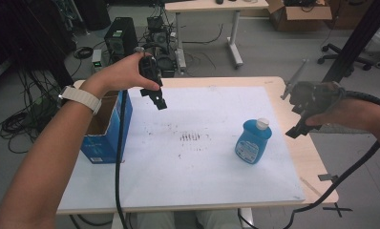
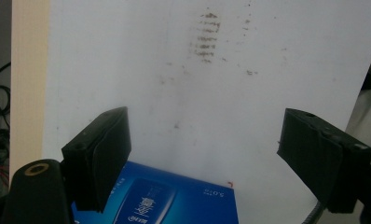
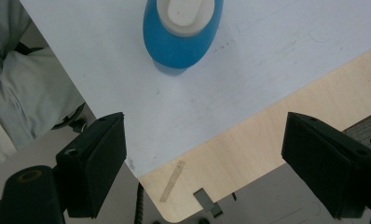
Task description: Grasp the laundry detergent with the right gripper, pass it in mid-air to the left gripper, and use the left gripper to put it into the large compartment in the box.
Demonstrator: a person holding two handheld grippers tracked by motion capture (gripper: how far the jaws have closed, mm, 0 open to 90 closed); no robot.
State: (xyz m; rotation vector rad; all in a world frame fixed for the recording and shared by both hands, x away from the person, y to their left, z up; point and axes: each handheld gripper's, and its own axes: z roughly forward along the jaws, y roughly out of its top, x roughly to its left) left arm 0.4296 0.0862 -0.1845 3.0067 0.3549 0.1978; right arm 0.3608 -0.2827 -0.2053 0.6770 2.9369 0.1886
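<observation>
Bottle, high view: blue bottle (image 1: pixel 253 141) with white cap stands upright on the white sheet (image 1: pixel 202 157), right of centre; likely rigid, slick plastic, best pinched across the body below the cap.
Hands, high view: left gripper (image 1: pixel 154 98) raised beside the open blue box (image 1: pixel 103 138); right gripper (image 1: pixel 300 126) raised past the table's right edge.
Left gripper view: jaws spread wide, nothing between, box below.
Right gripper view: jaws spread wide, empty, bottle ahead, well apart.
</observation>
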